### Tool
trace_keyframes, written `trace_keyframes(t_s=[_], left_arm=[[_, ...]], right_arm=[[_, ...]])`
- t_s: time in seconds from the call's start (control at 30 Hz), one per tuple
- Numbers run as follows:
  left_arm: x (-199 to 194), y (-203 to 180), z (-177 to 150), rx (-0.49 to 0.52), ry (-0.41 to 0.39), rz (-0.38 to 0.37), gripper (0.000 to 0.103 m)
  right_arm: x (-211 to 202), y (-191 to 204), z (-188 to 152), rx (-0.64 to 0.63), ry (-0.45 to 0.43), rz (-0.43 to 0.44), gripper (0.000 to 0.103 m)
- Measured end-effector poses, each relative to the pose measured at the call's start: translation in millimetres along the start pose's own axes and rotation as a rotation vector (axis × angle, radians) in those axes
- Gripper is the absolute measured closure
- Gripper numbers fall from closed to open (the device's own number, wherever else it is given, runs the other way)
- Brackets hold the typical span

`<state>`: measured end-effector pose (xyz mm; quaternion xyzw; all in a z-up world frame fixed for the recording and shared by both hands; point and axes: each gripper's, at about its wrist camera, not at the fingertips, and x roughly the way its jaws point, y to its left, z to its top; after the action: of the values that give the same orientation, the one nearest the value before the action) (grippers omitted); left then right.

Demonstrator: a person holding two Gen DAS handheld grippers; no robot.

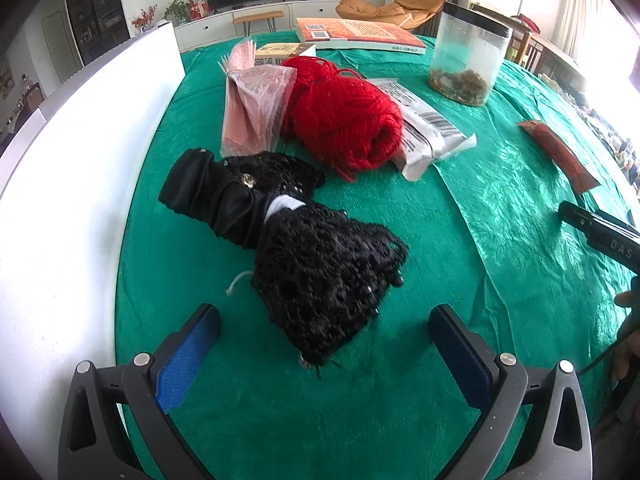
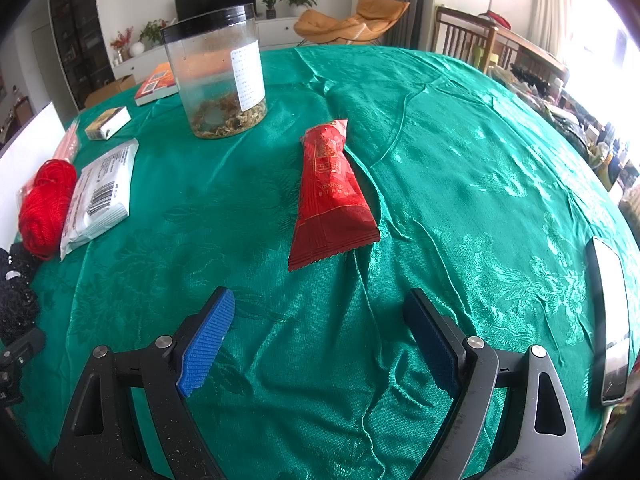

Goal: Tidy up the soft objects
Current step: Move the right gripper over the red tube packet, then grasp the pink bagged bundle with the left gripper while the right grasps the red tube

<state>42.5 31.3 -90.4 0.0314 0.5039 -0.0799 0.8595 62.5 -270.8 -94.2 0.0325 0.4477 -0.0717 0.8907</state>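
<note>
On the worktop [image 1: 500,208], a lace garment [image 1: 304,264] lies nearest the left claw [image 1: 324,354]. Behind it sits a yarn ball [image 1: 348,120], between a flat packet [image 1: 248,108] on its left and a wipes pack [image 1: 428,128] on its right. Further right, well apart, lies a snack wrapper [image 2: 332,196], with a jar [image 2: 220,76] behind it.

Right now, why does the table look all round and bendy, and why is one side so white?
Both wrist views use fisheye lenses, bending the green tablecloth into a dome. In the right wrist view, window light washes out the right edge. In the left wrist view, the white board glares and the black lace fabric looks slightly blurred.
</note>
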Motion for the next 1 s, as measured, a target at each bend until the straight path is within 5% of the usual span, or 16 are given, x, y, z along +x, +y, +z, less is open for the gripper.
trace_keyframes(t_s=[0.17,0.33,0.47,0.53,0.63,0.77,0.87,0.9,0.97,1.0], left_arm=[[-42.6,-4.5,9.5,-0.009,0.002,-0.108,0.0],[-78.6,23.4,92.0,-0.139,-0.09,-0.185,0.0],[-22.5,70.1,158.2,-0.272,0.006,-0.066,0.001],[14.4,90.2,172.7,-0.321,0.066,0.005,0.01],[60.1,103.5,181.1,-0.339,0.167,0.021,0.022],[85.0,111.3,185.9,-0.408,0.178,-0.018,0.025],[90.5,105.0,191.1,-0.382,0.185,-0.027,0.044],[91.2,101.5,192.7,-0.358,0.189,-0.043,0.07],[90.3,98.0,196.7,-0.316,0.201,-0.046,0.079],[87.6,98.3,198.0,-0.31,0.193,-0.047,0.08]], right_arm=[[-0.4,1.5,-0.5,-0.001,0.001,0.003,0.014],[-0.4,1.5,-0.4,-0.001,0.001,0.003,0.014],[-0.4,2.7,0.3,-0.001,0.004,0.012,0.014],[-3.0,1.8,1.0,0.015,0.004,0.048,0.015],[-20.5,-7.5,4.4,0.064,-0.058,0.147,0.015],[-33.3,-26.7,33.3,0.087,-0.095,0.196,0.015],[-11.8,-28.0,75.5,0.018,-0.003,0.167,0.016],[3.1,-23.0,86.6,-0.029,0.071,0.153,0.017],[35.5,-10.3,96.4,-0.127,0.248,0.124,0.025],[47.5,-5.5,97.1,-0.168,0.309,0.118,0.059]])
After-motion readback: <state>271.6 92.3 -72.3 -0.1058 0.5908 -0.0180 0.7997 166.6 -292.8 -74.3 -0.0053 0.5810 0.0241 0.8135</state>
